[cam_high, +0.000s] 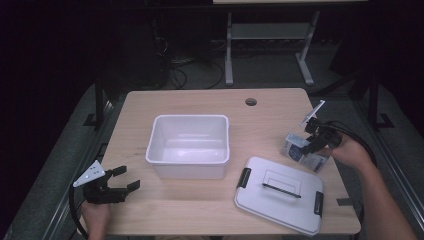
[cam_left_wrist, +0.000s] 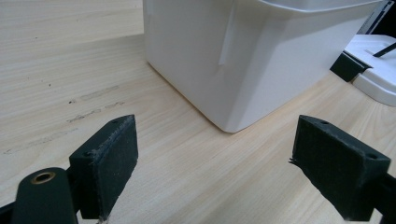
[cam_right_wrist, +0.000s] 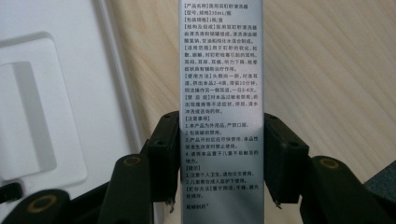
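Now gripping: box (cam_right_wrist: 219, 93) clamped in my right gripper (cam_right_wrist: 222, 158) near the table's (cam_high: 200, 210) right edge, just beyond the lid (cam_high: 280, 192) | left gripper (cam_high: 120, 181) wide, holding nothing, at the front-left corner | next, I judge: lift the box over into the bin (cam_high: 189, 145), clearing its rim.

One white bin (cam_high: 189, 145), one lid (cam_high: 280, 193), one printed box (cam_high: 300, 150), two tongs.

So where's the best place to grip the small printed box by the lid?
Across its narrow width, on the two long side faces. The box is long and slim, so the jaws span it easily. The right gripper comes from above and clamps it that way, beside the lid.
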